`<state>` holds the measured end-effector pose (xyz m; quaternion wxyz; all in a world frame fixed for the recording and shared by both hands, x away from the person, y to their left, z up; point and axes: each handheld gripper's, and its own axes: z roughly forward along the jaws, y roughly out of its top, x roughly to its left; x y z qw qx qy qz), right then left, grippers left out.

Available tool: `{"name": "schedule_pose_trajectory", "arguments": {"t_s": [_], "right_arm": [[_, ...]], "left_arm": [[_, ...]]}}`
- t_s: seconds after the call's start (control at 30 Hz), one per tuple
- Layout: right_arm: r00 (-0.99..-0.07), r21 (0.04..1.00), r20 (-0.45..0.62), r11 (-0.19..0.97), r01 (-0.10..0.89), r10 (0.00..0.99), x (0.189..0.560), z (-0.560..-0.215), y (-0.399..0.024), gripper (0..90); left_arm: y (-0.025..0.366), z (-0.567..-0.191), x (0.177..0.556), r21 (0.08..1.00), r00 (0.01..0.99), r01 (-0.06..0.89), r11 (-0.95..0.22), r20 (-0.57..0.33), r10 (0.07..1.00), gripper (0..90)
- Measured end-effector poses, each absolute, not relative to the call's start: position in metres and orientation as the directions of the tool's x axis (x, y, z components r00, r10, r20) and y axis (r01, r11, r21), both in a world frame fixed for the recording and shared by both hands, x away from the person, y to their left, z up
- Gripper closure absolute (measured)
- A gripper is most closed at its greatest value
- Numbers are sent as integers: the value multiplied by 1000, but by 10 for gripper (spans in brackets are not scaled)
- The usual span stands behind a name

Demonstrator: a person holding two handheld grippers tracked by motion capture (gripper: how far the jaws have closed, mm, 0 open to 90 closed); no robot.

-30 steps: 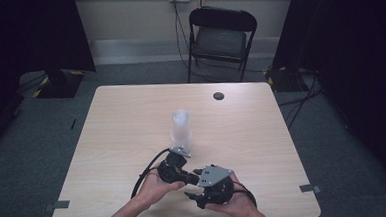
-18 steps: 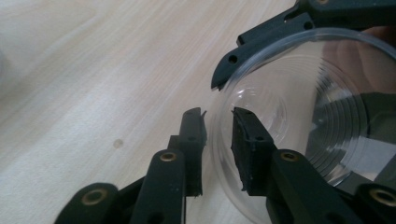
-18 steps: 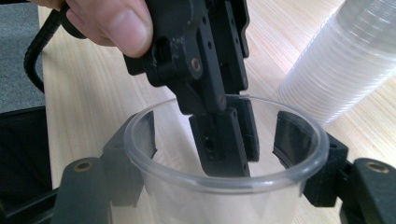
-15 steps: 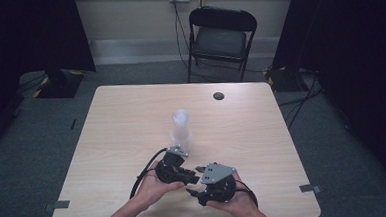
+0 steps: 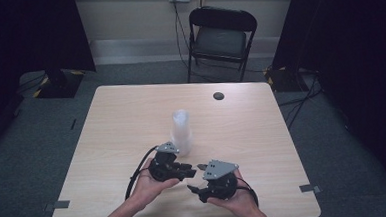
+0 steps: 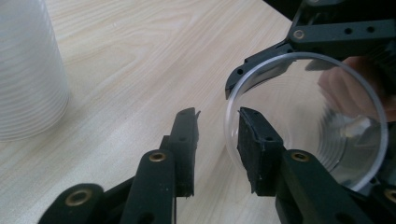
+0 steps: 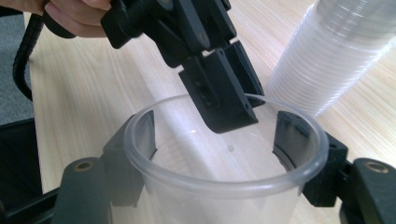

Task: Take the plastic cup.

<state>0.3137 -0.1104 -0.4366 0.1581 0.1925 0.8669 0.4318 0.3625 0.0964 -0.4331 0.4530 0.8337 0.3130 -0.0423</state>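
A: Where's the single clear thin-walled plastic cup point(image 7: 224, 163)?

B: Lower centre of the right gripper view, clamped across its body by the right gripper point(image 7: 219, 154), one black jaw on each side just under the rolled rim. In the high view that gripper point(image 5: 197, 188) sits near the table's bottom edge, right of centre.

A: Left one?

B: Left gripper point(image 6: 217, 135) straddles the cup point(image 6: 308, 121) rim, one jaw inside, one outside. Jaws have just been opening; the pads stand off the wall, so not gripping.

A: Handling?

B: My read: very light, slick, flexible. The wall will ovalise or crack under a hard squeeze. The rim bead is the stiffest part, so pinch there or just under it, with light force. A mid-wall pinch likely buckles it.

A: Anything nearby?

B: A tall stack of nested translucent plastic cups point(image 5: 180, 131) stands upright at the middle of the light wooden table point(image 5: 262, 135), just beyond the left gripper point(image 5: 186, 170). Probably tippy, so keep clear of it. Small dark round disc point(image 5: 219, 95) near the top edge, well apart.
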Motion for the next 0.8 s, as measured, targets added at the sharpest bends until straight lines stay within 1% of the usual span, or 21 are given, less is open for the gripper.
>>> {"name": "schedule_pose_trajectory", "arguments": {"t_s": [0.1,0.3,0.4,0.47,0.63,0.67,0.7,0.73,0.77,0.8], "right_arm": [[-870,807,-114,556,201,480,315,-437,-110,296],[-862,811,-97,542,222,498,318,-438,-114,299],[-857,808,-101,544,225,505,319,-438,-115,301],[-854,808,-90,539,238,512,321,-439,-117,298],[-838,810,-84,527,258,539,324,-441,-124,301],[-834,811,-82,522,262,546,324,-441,-125,302],[-829,812,-78,518,269,553,325,-441,-127,302],[-820,817,-71,505,279,568,326,-440,-131,302],[-815,818,-68,500,284,575,327,-440,-133,303],[-810,820,-64,493,290,583,328,-440,-135,303]], "left_arm": [[99,-433,361,748,806,541,-385,-330,490,678],[102,-431,361,768,804,532,-356,-328,495,650],[105,-429,361,780,810,519,-350,-317,494,664],[107,-427,362,786,802,522,-331,-321,504,649],[111,-424,364,796,798,517,-314,-315,514,577],[111,-424,364,799,794,517,-307,-312,522,577],[112,-423,363,805,791,509,-304,-297,535,549],[112,-423,363,812,789,499,-303,-282,545,458],[112,-422,362,820,787,483,-306,-253,563,424],[112,-422,360,825,779,473,-310,-227,584,411]]}}
